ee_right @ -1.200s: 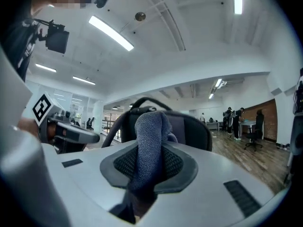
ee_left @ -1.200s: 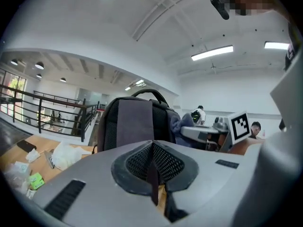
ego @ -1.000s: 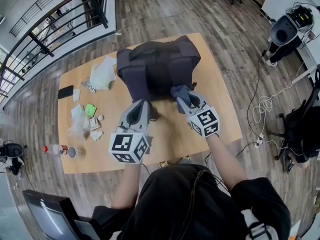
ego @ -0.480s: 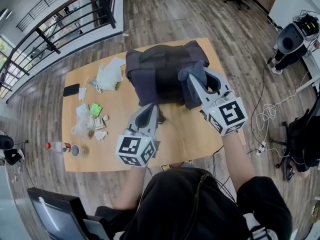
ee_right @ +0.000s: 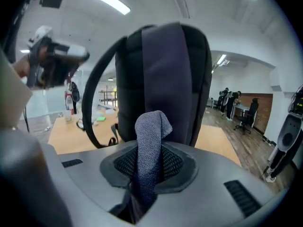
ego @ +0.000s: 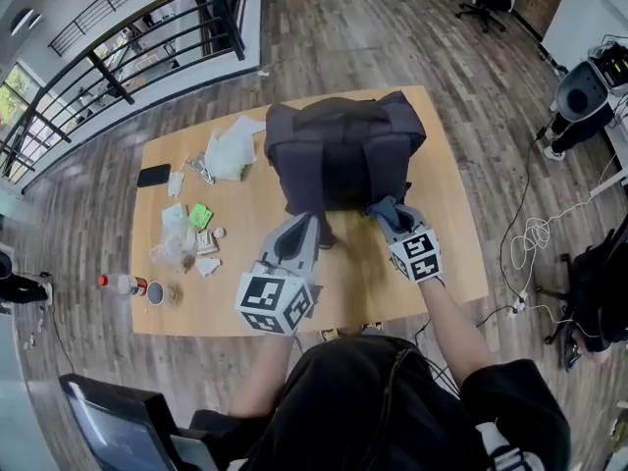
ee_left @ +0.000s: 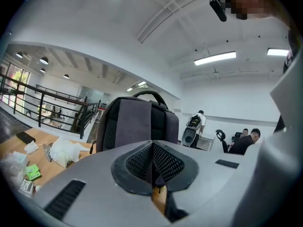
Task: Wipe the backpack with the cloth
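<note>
A dark backpack (ego: 343, 155) stands upright on the wooden table (ego: 245, 297), its strap side facing me; it fills the left gripper view (ee_left: 137, 122) and the right gripper view (ee_right: 161, 74). My right gripper (ego: 383, 211) is shut on a blue-grey cloth (ego: 386, 206), which sticks up between the pads (ee_right: 150, 136) and sits low against the backpack's near face, right of centre. My left gripper (ego: 317, 224) is at the backpack's lower left, shut on a thin black strap (ee_left: 156, 178) that hangs from the jaws.
Left of the backpack lie a white plastic bag (ego: 231, 150), a black phone (ego: 153, 175), a green packet (ego: 200, 214), crumpled wrappers (ego: 177, 245), a small bottle (ego: 120, 284) and a cup (ego: 155, 293). Cables (ego: 530, 234) trail on the floor at right.
The right gripper with the cloth rose up the backpack's face, then came back down to its base. The left gripper stayed where it was.
</note>
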A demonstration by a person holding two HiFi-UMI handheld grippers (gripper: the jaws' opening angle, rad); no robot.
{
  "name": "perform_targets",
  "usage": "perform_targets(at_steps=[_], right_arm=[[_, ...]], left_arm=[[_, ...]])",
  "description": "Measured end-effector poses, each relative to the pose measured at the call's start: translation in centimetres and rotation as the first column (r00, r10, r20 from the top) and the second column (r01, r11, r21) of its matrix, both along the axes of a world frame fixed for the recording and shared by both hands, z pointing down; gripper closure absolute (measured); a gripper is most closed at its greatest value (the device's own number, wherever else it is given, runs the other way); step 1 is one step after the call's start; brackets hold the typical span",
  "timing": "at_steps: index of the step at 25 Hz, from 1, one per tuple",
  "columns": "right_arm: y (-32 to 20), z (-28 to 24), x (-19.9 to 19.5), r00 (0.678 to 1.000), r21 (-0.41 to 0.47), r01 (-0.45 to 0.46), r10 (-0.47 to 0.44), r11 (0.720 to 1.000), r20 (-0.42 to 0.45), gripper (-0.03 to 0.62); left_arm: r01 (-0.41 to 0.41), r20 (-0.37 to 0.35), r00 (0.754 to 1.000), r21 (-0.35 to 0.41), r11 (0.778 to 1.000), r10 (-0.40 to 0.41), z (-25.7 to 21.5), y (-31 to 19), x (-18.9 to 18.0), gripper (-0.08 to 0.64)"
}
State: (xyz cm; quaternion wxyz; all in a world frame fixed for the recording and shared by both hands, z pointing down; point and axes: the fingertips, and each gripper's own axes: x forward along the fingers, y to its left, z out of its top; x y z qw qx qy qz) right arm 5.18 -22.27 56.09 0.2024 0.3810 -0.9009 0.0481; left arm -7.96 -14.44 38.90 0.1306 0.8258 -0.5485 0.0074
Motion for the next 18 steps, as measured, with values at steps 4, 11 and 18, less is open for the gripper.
perform_targets(at_steps=[4, 11, 18], right_arm=[[0.0, 3.9, -0.3, 0.992, -0.052, 0.058, -0.063, 0.997, -0.105, 0.508], [0.4, -15.1, -1.0, 0.988, 0.248, 0.101, -0.127, 0.964, 0.089, 0.508], [-2.1, -26.0, -1.1, 0.985, 0.343, 0.077, -0.124, 0.936, 0.116, 0.508]], left_arm=[[0.015, 0.003, 1.0, -0.014, 1.0, -0.015, -0.1, 0.3, -0.4, 0.544], [0.044, 0.001, 0.999, -0.021, 0.999, -0.044, 0.1, 1.0, -1.6, 0.543], [0.051, 0.0, 0.999, -0.032, 0.998, -0.051, 0.5, 1.5, -1.8, 0.545]])
